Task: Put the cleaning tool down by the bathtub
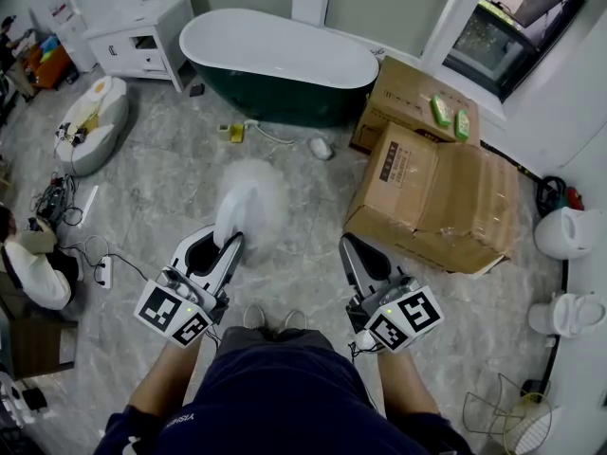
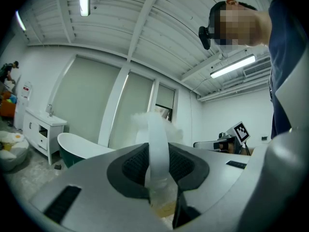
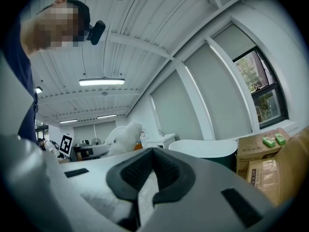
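My left gripper (image 1: 213, 249) is shut on the white handle of the cleaning tool (image 1: 245, 202), whose fluffy white head stands up above the jaws, over the marble floor. In the left gripper view the tool's handle (image 2: 157, 139) is pinched between the black pads of that gripper (image 2: 158, 164). The bathtub (image 1: 275, 64), white inside and dark green outside, stands well ahead at the far wall; it also shows as the bathtub (image 2: 79, 149) in the left gripper view. My right gripper (image 1: 356, 249) is shut with nothing in it, held level beside the left one. Its view shows the pads of the right gripper (image 3: 152, 166) meeting.
Large cardboard boxes (image 1: 436, 192) sit ahead on the right, close to the tub's right end. A white vanity cabinet (image 1: 142, 36) stands left of the tub. A person (image 1: 28, 263) sits at the left edge near cables. Small items (image 1: 230, 133) lie before the tub.
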Motion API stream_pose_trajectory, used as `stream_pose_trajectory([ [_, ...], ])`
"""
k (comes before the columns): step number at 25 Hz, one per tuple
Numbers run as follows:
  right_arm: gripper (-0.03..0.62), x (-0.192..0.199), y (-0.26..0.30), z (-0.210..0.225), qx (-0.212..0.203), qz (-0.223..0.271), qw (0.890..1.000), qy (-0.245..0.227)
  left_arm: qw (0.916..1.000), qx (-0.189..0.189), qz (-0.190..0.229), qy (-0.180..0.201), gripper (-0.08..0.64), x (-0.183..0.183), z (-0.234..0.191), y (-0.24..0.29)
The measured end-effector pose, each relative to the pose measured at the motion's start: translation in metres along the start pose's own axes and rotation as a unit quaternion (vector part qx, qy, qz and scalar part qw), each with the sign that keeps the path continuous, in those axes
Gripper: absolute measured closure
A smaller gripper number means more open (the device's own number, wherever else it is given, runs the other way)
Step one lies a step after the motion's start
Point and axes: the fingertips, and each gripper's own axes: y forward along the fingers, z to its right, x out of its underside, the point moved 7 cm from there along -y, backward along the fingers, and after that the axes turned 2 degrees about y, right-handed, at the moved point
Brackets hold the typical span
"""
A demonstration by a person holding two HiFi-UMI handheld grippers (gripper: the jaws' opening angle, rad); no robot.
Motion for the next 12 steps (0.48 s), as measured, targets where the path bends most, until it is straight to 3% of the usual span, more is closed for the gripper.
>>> stream_pose_trajectory([
  [12,0.588,-0.005,-0.021,0.031,-0.005,0.003,1.0,0.006,0.9999,-0.015,0.003,0.005,0.449,0.001,0.02,0.021],
])
